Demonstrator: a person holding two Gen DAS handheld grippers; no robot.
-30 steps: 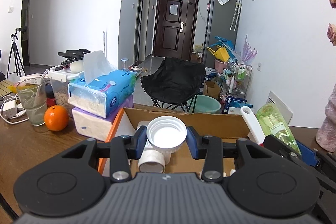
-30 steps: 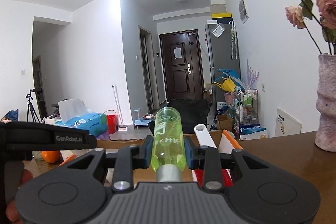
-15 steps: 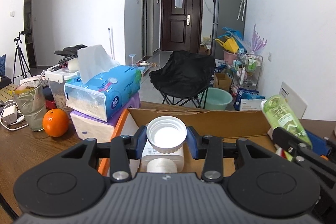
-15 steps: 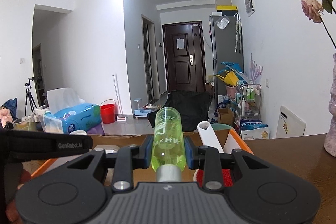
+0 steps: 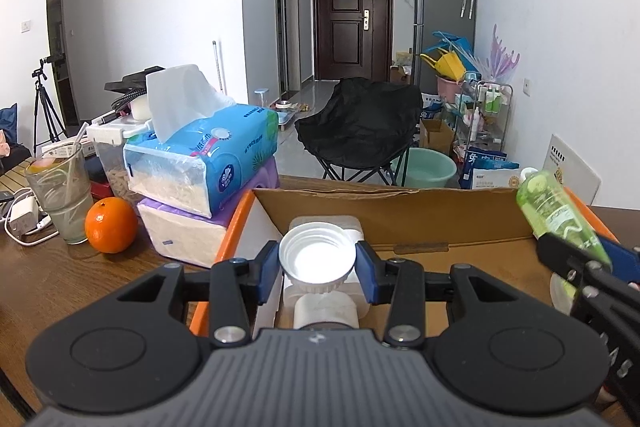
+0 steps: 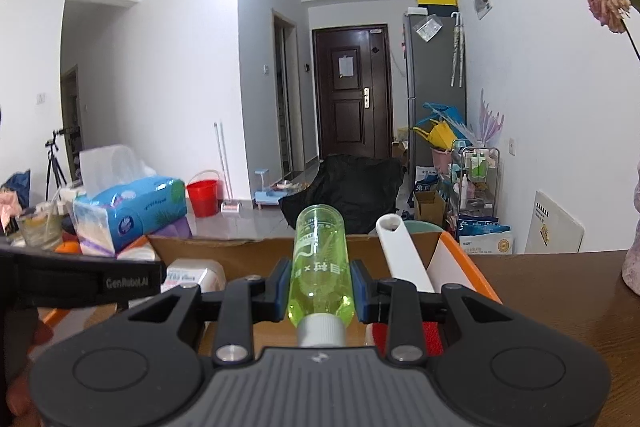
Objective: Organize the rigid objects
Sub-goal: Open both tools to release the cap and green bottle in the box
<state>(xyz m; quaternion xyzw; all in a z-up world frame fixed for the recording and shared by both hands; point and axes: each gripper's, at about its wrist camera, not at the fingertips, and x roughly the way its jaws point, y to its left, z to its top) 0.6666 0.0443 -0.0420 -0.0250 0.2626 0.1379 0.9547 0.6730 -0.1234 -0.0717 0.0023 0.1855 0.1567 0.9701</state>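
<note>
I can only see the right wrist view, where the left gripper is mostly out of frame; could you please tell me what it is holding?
Observer: The left gripper has a white cap between its pads, open side toward the camera, and its jaws are opening.
Operator: Thank you. What lies beneath the cap?
Observer: A white jar lies on its side in the cardboard box, right below the cap in the left wrist view.
Operator: Is there free floor for the green bottle in the right gripper?
Observer: Yes, I think so: bare cardboard shows between the jar and the bottle.
</note>
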